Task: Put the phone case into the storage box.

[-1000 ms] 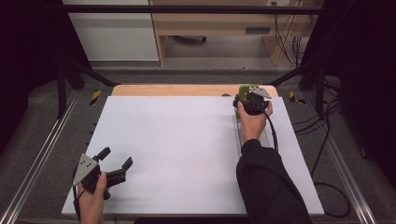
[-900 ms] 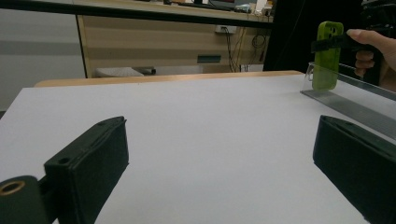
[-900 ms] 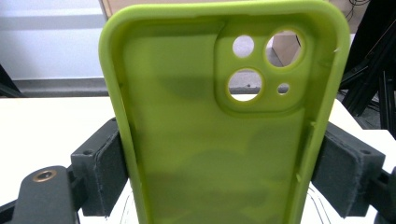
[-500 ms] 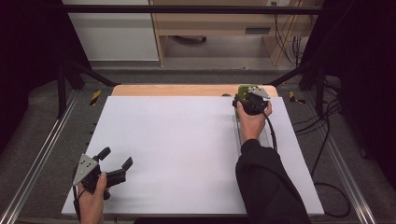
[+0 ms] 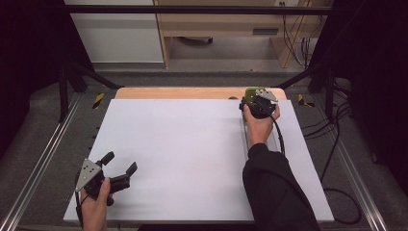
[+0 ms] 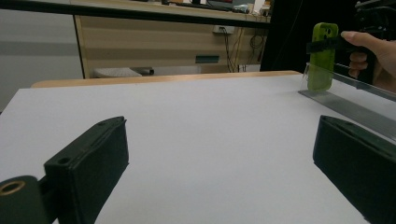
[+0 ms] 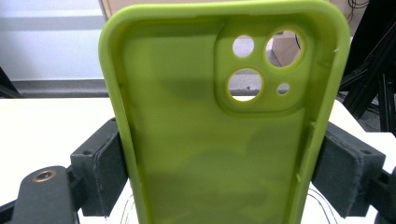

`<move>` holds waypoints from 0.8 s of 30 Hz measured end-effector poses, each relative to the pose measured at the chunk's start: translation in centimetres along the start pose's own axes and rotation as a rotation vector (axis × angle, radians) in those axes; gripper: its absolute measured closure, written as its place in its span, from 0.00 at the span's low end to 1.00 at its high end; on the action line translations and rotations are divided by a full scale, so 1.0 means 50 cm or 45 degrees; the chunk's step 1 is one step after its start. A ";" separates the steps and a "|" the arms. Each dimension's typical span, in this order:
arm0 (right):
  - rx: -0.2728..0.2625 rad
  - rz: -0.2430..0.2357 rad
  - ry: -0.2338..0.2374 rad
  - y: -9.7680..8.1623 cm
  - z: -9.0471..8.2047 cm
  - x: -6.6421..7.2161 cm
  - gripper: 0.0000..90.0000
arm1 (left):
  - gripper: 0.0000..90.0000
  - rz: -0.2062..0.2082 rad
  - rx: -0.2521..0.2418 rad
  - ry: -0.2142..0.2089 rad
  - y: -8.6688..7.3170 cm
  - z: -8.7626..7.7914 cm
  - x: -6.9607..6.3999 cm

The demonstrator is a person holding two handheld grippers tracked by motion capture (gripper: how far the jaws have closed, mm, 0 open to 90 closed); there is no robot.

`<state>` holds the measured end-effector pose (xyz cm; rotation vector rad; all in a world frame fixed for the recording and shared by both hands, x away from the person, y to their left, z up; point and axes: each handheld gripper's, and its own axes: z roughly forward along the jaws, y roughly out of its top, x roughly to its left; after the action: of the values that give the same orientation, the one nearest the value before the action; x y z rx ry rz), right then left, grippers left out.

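- Right gripper (image 7: 224, 172) clamped on the green phone case (image 7: 224, 121) — pads pressing its two long side walls, case upright, hollow inside facing my camera, camera cutouts at upper right of the right gripper view.
- In the high view the case (image 5: 252, 93) sits at the upper right, over the far edge of the white table (image 5: 183, 159); my right hand (image 5: 260, 126) is just below it.
- Handling guess: light, soft and bendy, rubbery so it shouldn't slip — squeeze too hard and the walls bow in. Side-wall grip near mid-length looks right.
- Left gripper (image 5: 118, 169) empty, jaws spread wide, lower left of the high view, well apart from the case.
- Hard to tell: case bottom cut off below the frame; clear strip and grey rail (image 6: 345, 109) beside it — can't tell what it is, or whether the case touches it.
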<state>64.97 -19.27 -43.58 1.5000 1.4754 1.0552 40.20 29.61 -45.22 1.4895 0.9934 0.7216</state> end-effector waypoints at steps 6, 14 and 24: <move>0.005 0.012 0.009 -0.003 0.003 -0.001 0.17 | 0.03 -0.001 0.000 -0.001 0.000 0.000 0.000; 0.021 0.007 0.009 -0.005 0.004 0.000 0.17 | 0.03 0.001 -0.002 -0.010 0.000 0.001 -0.002; 0.027 0.017 0.011 -0.006 0.006 -0.001 0.17 | 0.03 0.004 0.005 -0.009 0.000 0.001 -0.001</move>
<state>65.15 -19.28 -43.96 1.5238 1.4888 1.0578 40.23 29.55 -45.24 1.4959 0.9876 0.7162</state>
